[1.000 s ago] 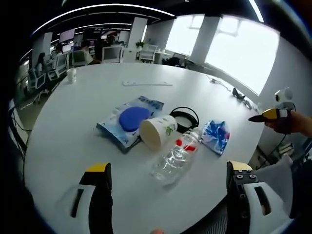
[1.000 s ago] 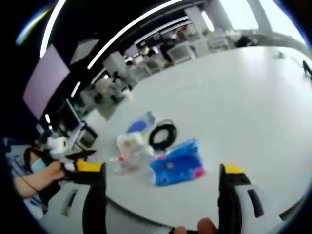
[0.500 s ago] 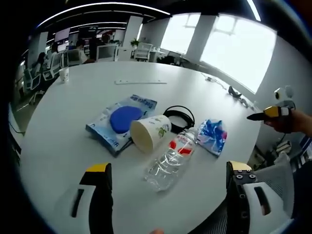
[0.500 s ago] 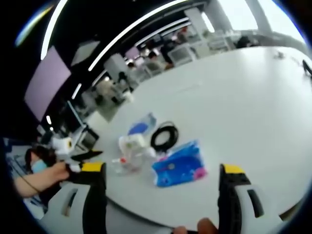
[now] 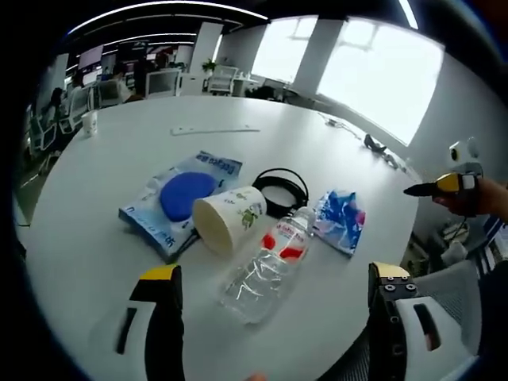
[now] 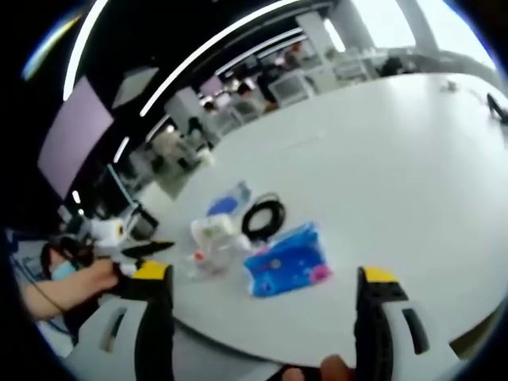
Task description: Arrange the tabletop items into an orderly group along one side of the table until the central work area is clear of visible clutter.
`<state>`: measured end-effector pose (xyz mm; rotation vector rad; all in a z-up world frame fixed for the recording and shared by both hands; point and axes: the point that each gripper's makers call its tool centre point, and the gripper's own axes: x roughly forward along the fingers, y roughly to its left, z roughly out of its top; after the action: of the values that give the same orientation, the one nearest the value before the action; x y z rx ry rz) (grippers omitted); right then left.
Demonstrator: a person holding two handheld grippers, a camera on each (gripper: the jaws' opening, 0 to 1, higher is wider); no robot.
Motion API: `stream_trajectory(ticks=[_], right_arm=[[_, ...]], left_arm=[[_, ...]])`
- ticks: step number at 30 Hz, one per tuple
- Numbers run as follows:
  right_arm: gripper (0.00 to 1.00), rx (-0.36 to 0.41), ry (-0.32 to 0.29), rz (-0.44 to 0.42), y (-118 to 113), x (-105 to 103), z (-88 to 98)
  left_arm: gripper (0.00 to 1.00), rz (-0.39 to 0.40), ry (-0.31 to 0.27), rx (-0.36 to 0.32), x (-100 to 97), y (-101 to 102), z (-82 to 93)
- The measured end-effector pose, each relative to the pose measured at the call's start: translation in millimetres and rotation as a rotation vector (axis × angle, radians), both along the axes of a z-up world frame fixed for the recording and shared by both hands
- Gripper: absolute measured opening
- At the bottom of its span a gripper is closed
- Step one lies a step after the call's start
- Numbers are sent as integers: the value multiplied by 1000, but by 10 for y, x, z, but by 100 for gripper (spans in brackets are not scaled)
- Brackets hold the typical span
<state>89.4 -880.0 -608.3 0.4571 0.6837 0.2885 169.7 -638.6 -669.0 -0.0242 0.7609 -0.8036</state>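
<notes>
**A:** Where's everything sitting, and which way is the bottle pointed?

**B:** In the left gripper view the clear plastic bottle [image 5: 267, 266] is laid flat on the round white table [image 5: 103, 262], long axis running diagonally: base toward the near edge, capped end aimed up and to the right, at the black cable coil [image 5: 282, 190]. Crinkly see-through plastic, with a red and white label near the neck. The paper cup [image 5: 228, 217] is tipped on its side just left of the bottle, open mouth turned toward the camera and to the left, with a small green print on the wall. It can't be told whether the two are touching.

**A:** And the rest?

**B:** A flat blue-and-white packet [image 5: 176, 200] with a dark blue disc shape on it is seen to the left of the cup, partly tucked behind it. A crumpled, glossy blue and white wrapper [image 5: 340, 221] is lying right of the bottle's neck. All of it is clustered mid-table.

**A:** Grippers?

**B:** The left gripper [image 5: 270, 317] is held with jaws spread wide and nothing between them, short of the bottle. The right gripper [image 6: 258, 309] is spread wide too, nothing held, with the same cluster seen small and blurry ahead.
</notes>
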Motion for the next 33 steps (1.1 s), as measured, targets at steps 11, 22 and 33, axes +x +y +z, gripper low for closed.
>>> stream_trajectory(ticks=[11, 22, 33], right_arm=[[92, 39, -3, -13, 86, 6, 48], [92, 50, 0, -38, 38, -40, 49], [90, 66, 1, -59, -3, -44, 36]], left_arm=[[95, -61, 5, 22, 16, -142, -83], [91, -97, -18, 44, 25, -286, -220], [87, -115, -3, 74, 18, -335, -361]])
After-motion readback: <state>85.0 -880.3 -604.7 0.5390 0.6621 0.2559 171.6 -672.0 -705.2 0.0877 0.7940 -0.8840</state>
